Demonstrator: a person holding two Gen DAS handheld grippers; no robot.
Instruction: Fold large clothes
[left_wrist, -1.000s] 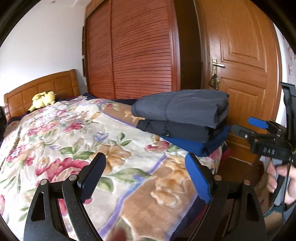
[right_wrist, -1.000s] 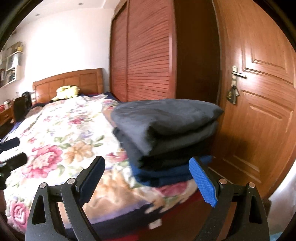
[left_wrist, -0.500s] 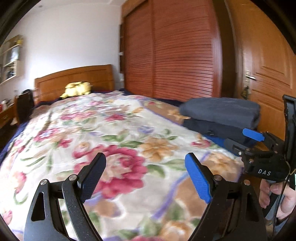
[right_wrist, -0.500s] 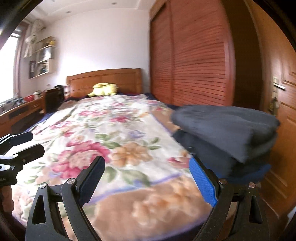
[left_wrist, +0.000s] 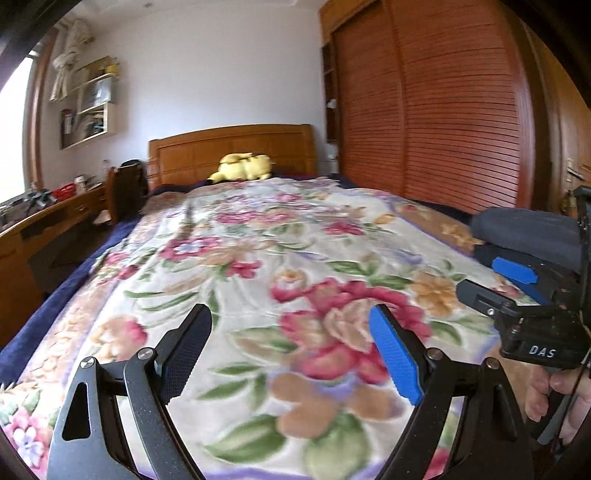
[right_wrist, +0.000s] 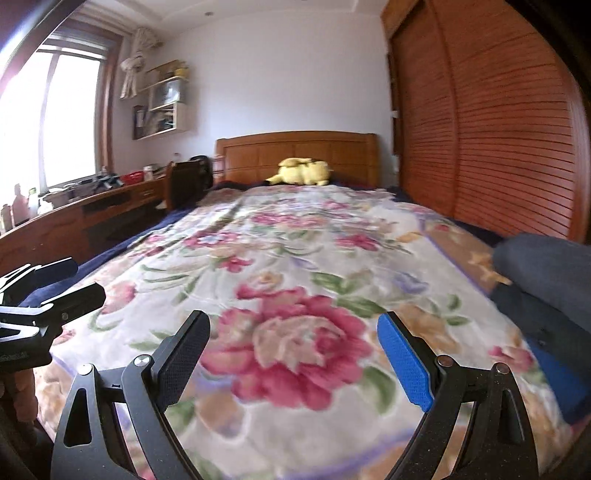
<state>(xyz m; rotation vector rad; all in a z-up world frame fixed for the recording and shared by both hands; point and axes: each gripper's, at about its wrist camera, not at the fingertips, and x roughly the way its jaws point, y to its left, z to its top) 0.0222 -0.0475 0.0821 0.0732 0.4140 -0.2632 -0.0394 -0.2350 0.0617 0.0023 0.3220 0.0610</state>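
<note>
A: Both sets of jaws wide, nothing in either. left gripper (left_wrist: 290, 345) and right gripper (right_wrist: 293, 350) face up the floral blanket (left_wrist: 258, 258).

B: Clothes?

A: Folded stack (right_wrist: 543, 280) sits at the bed's right edge, off to the right of both (right one nearer). No unfolded garment in sight.

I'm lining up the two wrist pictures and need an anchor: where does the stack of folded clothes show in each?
Left wrist: the stack of folded clothes lies at the right edge, partly behind the right gripper.
Right wrist: the stack lies at the right edge, on the corner of the floral blanket.
Shared landmark: the yellow plush toy against the headboard.
</note>
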